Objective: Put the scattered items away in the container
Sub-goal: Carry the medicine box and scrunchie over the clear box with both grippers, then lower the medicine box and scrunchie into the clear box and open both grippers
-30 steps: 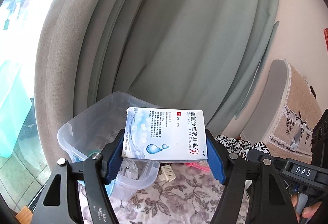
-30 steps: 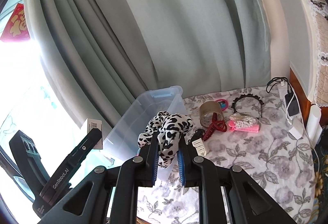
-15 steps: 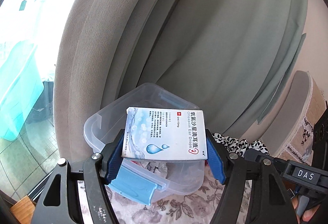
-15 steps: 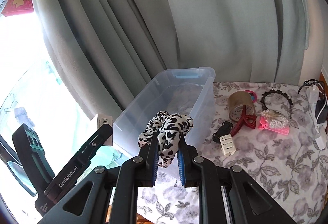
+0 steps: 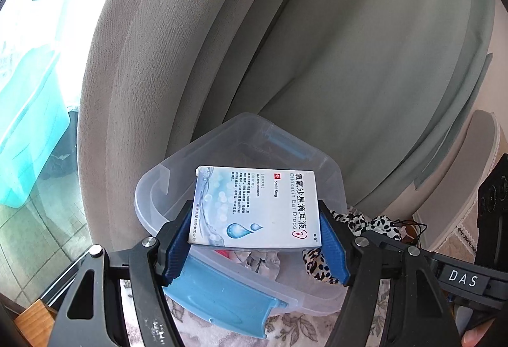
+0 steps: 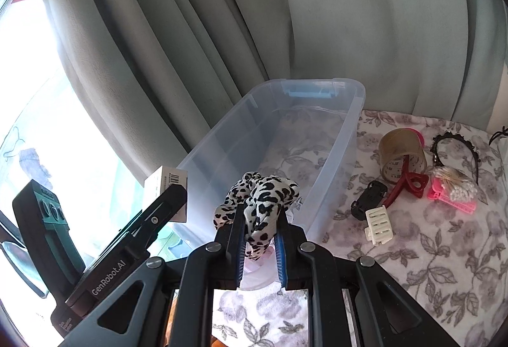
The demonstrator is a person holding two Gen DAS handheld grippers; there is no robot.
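Note:
My left gripper is shut on a white-and-blue ear drops box, held flat above the near end of the clear plastic bin. In the right wrist view my right gripper is shut on a black-and-white spotted scrunchie at the near end of the bin. The same scrunchie shows to the right of the box in the left wrist view. The box end with a barcode and the left gripper body appear at the left of the right wrist view.
A roll of tape, a red claw clip, a black clip, a cream clip, a pink pack of cotton swabs and a black headband lie on the floral cloth right of the bin. Grey curtains hang behind. A blue latch sits on the bin's near end.
Both grippers have moved toward the bin and lower, keeping their holds. The bin now looks larger and more central in both views.

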